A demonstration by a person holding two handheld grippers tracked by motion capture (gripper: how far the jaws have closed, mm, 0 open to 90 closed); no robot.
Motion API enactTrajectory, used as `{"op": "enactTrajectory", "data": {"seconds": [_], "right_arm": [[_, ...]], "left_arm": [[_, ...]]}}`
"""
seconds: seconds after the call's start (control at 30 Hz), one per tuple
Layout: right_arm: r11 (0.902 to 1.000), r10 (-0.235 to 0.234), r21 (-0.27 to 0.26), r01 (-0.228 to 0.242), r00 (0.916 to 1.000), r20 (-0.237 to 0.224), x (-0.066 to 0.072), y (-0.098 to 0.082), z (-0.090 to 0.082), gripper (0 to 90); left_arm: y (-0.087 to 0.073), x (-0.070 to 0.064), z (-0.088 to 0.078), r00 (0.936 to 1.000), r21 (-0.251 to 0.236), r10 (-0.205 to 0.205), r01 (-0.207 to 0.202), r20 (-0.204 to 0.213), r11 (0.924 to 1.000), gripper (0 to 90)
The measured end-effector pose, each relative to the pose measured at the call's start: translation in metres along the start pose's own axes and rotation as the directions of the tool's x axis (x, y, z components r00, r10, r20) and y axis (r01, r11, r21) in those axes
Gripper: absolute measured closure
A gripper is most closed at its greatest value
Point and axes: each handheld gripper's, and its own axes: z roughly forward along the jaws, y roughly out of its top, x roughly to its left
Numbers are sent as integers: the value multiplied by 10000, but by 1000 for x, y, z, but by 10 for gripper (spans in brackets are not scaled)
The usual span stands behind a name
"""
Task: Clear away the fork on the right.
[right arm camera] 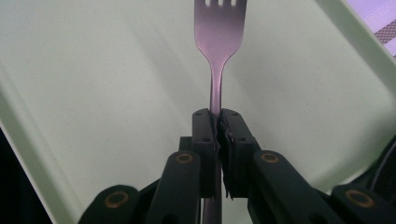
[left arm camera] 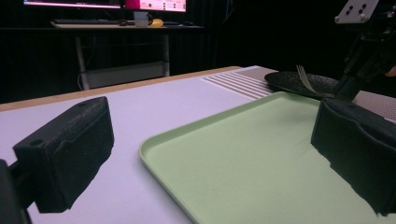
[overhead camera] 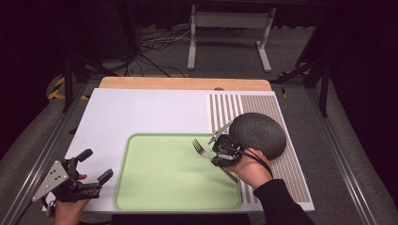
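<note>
One silver metal fork (right arm camera: pixel 219 42) over one pale green tray (overhead camera: pixel 159 187) | right gripper (overhead camera: pixel 220 152) jaws clamp fork handle | left gripper (overhead camera: pixel 96 166) jaws wide, beside tray | one dark round plate (overhead camera: pixel 260 131) | no readable writing

Fork (right arm camera: pixel 219 51) tine tips beyond the right gripper view's top edge

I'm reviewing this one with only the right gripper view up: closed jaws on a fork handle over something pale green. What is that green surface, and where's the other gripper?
Observer: The green surface is a rimmed tray lying on a white table. The right gripper holds the fork over the tray's right part.
Operator: And the left gripper?
Observer: The left gripper is off the tray's left edge near the table's front corner, jaws wide apart with nothing between them.
Operator: Anything else close to the fork?
Observer: A dark round plate sits on the striped mat just right of the tray, behind the right hand.
</note>
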Motion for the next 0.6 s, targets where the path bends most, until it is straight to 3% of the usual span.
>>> {"op": "enactTrajectory", "data": {"seconds": [0.6], "right_arm": [[9994, 333, -13, -334, 9981, -525, 2, -3, 19, 845]], "left_arm": [[0, 0, 0, 10000, 17, -16, 15, 45, 10000, 0]]}}
